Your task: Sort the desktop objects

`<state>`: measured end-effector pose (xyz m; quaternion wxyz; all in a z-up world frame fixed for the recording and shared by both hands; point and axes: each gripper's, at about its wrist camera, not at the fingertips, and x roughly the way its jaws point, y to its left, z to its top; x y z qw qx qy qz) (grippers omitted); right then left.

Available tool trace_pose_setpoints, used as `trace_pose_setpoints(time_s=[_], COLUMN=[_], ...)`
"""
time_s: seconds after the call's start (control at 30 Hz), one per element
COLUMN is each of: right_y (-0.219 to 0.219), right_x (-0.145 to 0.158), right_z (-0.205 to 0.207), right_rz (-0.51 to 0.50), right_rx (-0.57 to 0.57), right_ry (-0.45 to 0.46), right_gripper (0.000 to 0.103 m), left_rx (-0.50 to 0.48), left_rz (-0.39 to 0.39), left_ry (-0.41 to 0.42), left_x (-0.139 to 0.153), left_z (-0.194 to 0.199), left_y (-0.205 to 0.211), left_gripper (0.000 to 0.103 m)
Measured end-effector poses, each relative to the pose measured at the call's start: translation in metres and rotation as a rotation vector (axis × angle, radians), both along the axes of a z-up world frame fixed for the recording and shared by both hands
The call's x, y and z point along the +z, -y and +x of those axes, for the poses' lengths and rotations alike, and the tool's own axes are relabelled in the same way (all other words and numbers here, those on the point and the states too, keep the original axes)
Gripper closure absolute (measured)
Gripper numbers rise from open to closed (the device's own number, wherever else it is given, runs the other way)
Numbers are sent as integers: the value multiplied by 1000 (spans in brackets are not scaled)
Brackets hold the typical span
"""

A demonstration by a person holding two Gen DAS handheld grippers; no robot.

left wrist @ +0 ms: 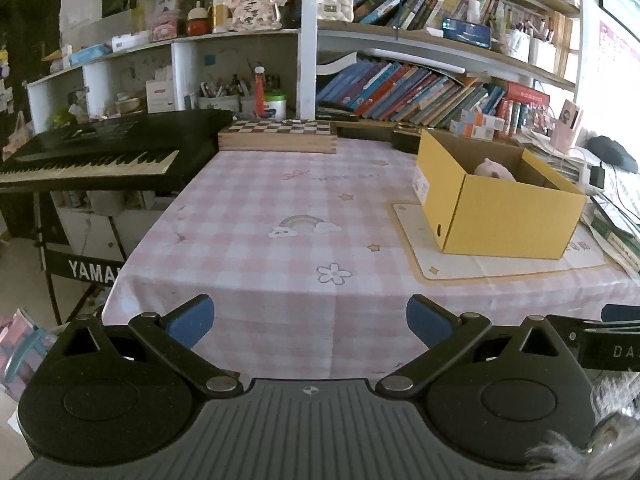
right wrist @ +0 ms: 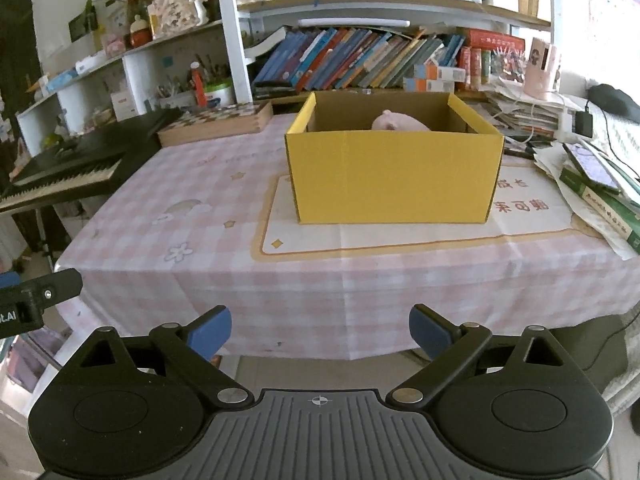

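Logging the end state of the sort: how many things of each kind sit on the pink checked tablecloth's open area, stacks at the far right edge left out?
Yellow cardboard box: 1
Pink plush toy, inside the box: 1
Cream mat under the box: 1
Wooden chessboard box: 1
Total: 4

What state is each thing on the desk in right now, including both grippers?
Left gripper: open, empty.
Right gripper: open, empty.
Yellow cardboard box: open-topped, upright on the cream paper mat.
Pink plush toy: inside the box.
Wooden chessboard case: closed, flat.
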<state>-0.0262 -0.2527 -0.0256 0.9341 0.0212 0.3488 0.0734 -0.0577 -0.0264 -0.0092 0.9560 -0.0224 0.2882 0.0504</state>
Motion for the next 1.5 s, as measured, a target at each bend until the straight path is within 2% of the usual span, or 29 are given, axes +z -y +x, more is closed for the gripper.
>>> trace_pose_setpoints(time_s=[1.5], right_y=[-2], right_x=[-2], right_z=[5], right_rz=[-9], right_rx=[-7], right_ry=[-10], right_gripper=[6], left_rx=[-11], left_rz=[-6], left_ry=[-3], left_x=[-1], left_z=[9], left_y=[-3], left_gripper=[0])
